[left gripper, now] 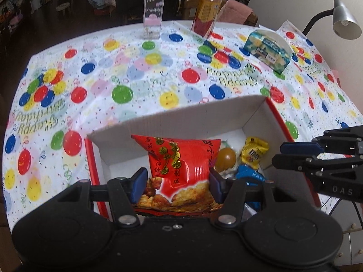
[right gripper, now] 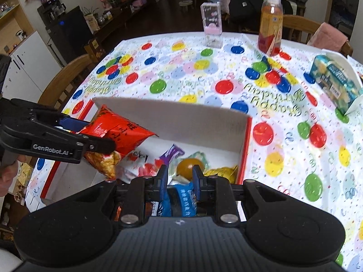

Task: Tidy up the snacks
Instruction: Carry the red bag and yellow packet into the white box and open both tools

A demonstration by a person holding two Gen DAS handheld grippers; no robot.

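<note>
The open white cardboard box with red outer walls (left gripper: 172, 122) sits at the lower centre of both views, near the table's front edge, and the balloon-printed "Happy Birthday" plastic tablecloth (left gripper: 140, 68) lies bare between it and the far items. At the upper edge stand a clear acrylic block with a pink picture (left gripper: 153, 15) and a tall orange drink bottle (left gripper: 206, 11); a blue-green printed snack carton (left gripper: 267, 49) lies at the upper right. The left gripper (left gripper: 177, 184) pinches a shiny red snack bag printed with Chinese characters and fried pieces (left gripper: 181, 163) between its blue pads, holding it over the box's left part, above the floor; its side reads "GenRobot.AI" in the right wrist view. The right gripper (right gripper: 180, 180) hovers over the box's right end, its jaws narrowly apart and holding nothing that I can make out. Below it lie a round amber-brown sweet (right gripper: 189, 166), a yellow candy packet (left gripper: 253, 151) and a blue wrapper with white writing (right gripper: 183, 200) too small to read.
</note>
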